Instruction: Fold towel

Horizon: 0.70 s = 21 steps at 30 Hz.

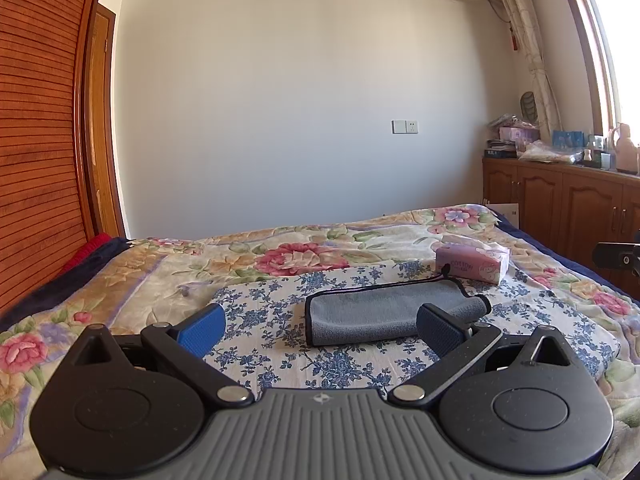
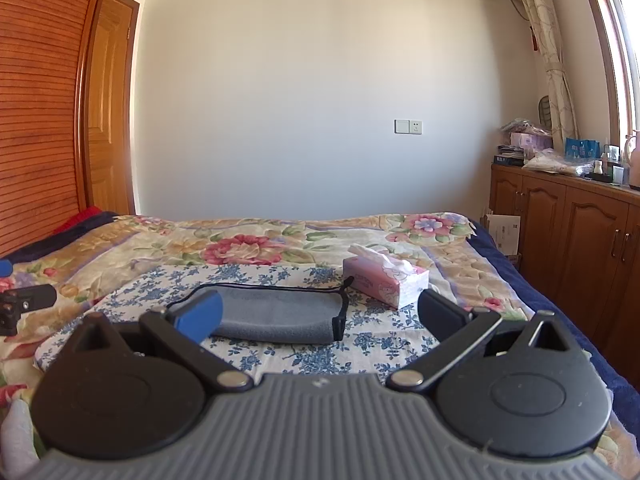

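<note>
A grey towel with a black hem (image 1: 376,312) lies folded into a long strip on a blue-flowered cloth (image 1: 280,320) on the bed. It also shows in the right wrist view (image 2: 280,316). My left gripper (image 1: 320,330) is open and empty, held just in front of the towel, with its right finger overlapping the towel's near right end. My right gripper (image 2: 320,316) is open and empty, also just short of the towel, which lies between its fingers in view.
A pink tissue box (image 1: 472,262) stands behind the towel's right end, seen too in the right wrist view (image 2: 386,280). A flowered bedspread (image 1: 120,280) covers the bed. Wooden cabinets (image 2: 580,232) line the right wall; a wooden wardrobe (image 1: 36,140) stands left.
</note>
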Available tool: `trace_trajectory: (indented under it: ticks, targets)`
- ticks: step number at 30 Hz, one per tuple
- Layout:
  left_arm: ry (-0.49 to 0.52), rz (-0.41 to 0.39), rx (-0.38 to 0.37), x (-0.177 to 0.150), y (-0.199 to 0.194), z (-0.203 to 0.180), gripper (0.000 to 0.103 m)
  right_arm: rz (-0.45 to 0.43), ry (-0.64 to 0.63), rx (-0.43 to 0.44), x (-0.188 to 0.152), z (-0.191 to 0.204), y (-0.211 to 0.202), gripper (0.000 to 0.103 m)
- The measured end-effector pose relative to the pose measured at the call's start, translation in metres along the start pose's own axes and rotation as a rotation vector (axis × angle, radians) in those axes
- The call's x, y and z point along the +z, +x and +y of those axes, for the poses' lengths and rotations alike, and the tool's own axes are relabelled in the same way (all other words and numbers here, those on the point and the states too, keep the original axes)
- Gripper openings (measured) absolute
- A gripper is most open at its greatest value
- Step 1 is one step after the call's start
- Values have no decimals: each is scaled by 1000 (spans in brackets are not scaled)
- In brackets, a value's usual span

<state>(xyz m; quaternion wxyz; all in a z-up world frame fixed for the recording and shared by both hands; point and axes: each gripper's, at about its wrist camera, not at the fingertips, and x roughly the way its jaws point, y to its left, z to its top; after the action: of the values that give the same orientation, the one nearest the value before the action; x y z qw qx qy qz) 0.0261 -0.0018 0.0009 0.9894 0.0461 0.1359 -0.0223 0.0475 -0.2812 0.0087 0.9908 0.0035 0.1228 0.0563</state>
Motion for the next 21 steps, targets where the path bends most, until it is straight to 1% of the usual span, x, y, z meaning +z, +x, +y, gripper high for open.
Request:
trace_trajectory:
  ticks: [21]
  targets:
    - [2,8,-2,-1,1,1,103,0,2,-1,0,-1,0,103]
